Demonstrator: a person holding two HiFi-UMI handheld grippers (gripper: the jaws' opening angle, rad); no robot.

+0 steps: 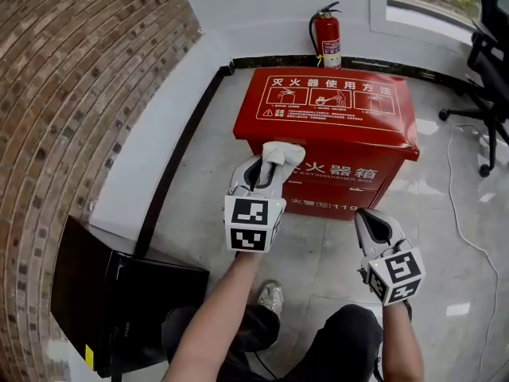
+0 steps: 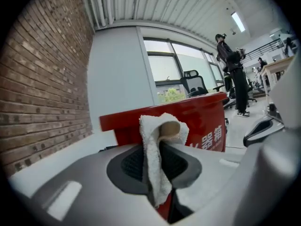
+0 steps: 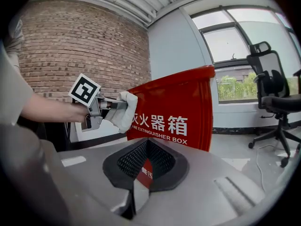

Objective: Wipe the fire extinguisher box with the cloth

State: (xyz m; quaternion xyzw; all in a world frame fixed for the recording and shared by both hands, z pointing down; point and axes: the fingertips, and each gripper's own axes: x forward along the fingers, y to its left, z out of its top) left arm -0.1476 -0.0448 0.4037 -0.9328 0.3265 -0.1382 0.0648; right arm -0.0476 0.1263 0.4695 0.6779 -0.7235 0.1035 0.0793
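While left tongs (image 1: pixel 269 172) clamp cloth (image 2: pixel 150 140), only the head view shows the extinguisher (image 1: pixel 327 40).

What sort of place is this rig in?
Probably an office or lab corner indoors: a red fire extinguisher box stands by a brick wall, with large windows and a rolling office chair close by.

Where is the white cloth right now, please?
Mid-frame in the head view, the cloth is clamped in the left gripper, in front of the fire extinguisher box.
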